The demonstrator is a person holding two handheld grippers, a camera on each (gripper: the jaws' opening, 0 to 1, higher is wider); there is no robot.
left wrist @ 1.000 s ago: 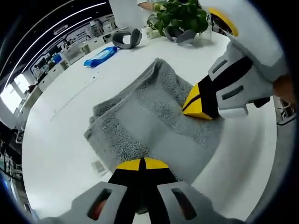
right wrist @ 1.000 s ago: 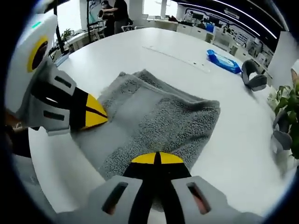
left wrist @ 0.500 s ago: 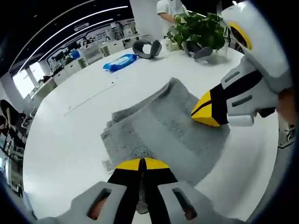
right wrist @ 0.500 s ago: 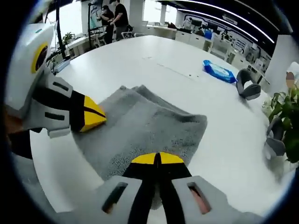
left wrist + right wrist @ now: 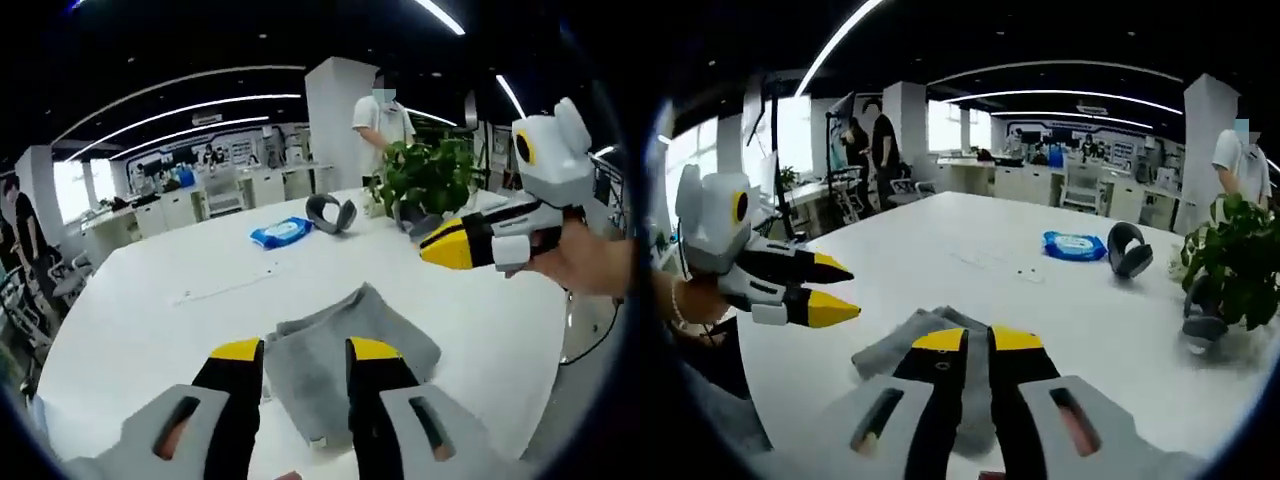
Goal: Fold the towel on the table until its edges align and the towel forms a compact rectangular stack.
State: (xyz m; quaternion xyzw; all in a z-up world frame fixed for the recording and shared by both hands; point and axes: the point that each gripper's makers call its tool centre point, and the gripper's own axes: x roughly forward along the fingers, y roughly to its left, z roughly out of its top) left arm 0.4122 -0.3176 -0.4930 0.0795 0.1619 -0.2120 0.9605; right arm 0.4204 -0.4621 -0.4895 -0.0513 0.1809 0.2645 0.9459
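The left tongs (image 5: 300, 352) are rising from the bottom of the left gripper view with their yellow tips spread and pinching nothing, the folded grey towel (image 5: 350, 355) lying between and beyond them at lower centre. At the right of that view the right tongs (image 5: 442, 248) are hanging above the tabletop (image 5: 150, 320), well apart from the cloth, their tips looking pressed together. In the right gripper view the left tongs (image 5: 833, 288) are showing at the left edge, parted and empty, while the right tongs (image 5: 977, 340) are standing at bottom centre with only a slit between the tips, over the towel (image 5: 895, 345). Both pairs are hovering clear, probably so the compact stack can rest undisturbed; the folding looks finished or nearly so.
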